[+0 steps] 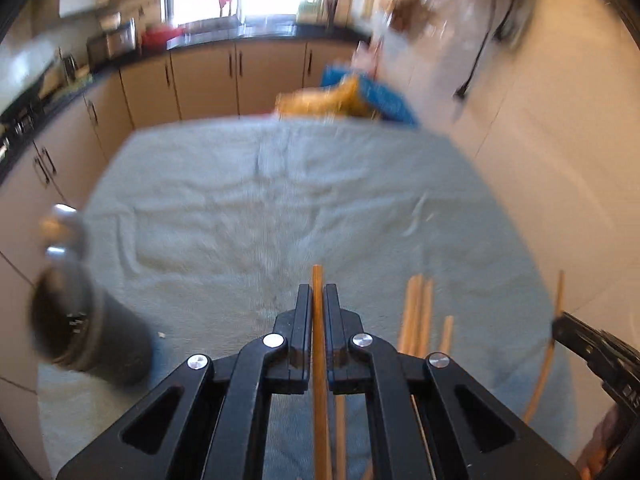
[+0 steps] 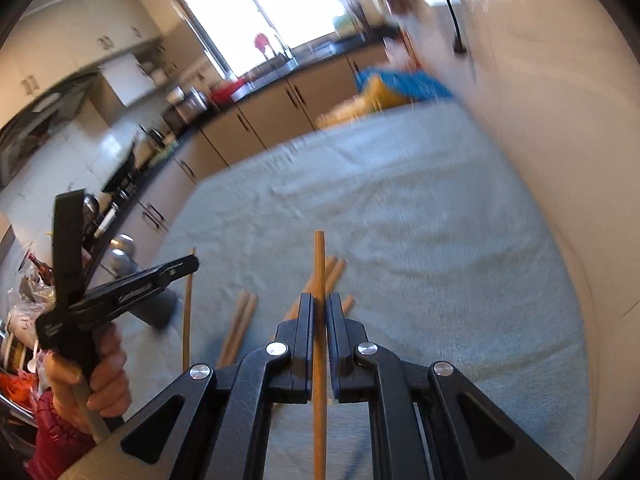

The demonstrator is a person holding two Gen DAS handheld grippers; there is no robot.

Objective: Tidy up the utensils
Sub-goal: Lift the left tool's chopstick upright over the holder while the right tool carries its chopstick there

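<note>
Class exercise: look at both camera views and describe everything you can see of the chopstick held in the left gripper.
The chopstick is a thin, straight, round stick of light brown wood or bamboo, plain and blunt at its visible tip. It is pinched between the two black fingers of the left gripper, running along them with its tip poking out beyond. It appears to be lifted above the pale blue towel, apart from the other chopsticks lying there. Its lower end runs out of frame.

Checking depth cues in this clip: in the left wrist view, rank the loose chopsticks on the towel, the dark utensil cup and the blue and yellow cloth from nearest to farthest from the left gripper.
Measured from the left gripper, shut on one chopstick:
1. Loose chopsticks, just right of the jaws on the towel.
2. Dark utensil cup, out at the left edge.
3. Blue and yellow cloth, beyond the towel's far edge.
</note>
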